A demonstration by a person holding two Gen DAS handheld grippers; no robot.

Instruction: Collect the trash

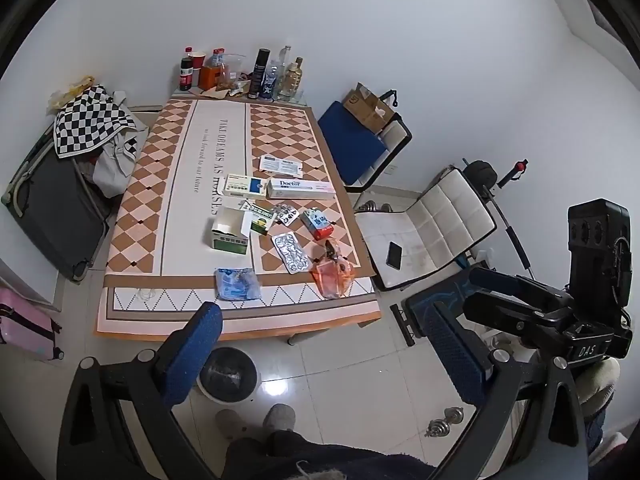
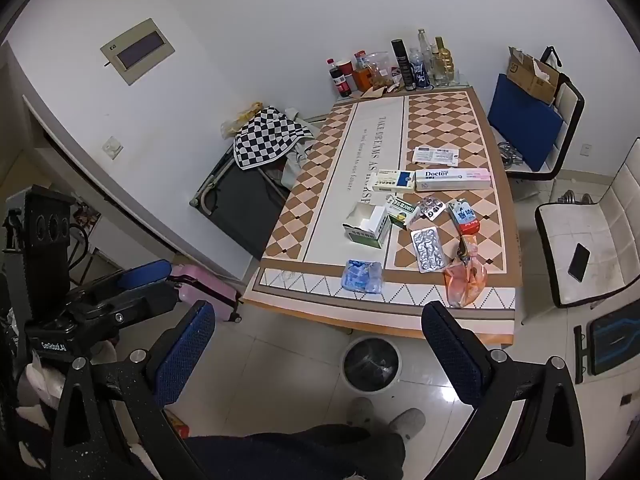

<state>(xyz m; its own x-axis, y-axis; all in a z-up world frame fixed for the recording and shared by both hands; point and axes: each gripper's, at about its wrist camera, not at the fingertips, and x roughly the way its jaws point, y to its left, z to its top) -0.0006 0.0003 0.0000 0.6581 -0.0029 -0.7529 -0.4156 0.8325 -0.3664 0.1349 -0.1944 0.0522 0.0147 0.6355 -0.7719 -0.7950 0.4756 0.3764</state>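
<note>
Nearest, the left gripper [image 1: 328,344] and right gripper [image 2: 320,344] hang above the floor, jaws spread wide, holding and touching nothing. Just beyond, a round bin [image 2: 371,363] with a dark liner stands on the tiles at the table's [image 2: 328,216] near edge. On the table lie a blue wrapper [image 2: 362,276], an orange plastic bag [image 2: 466,276], silver pill sheets [image 2: 429,250], and several small boxes [image 2: 368,226]. Farthest, bottles [image 2: 408,65] line the wall.
</note>
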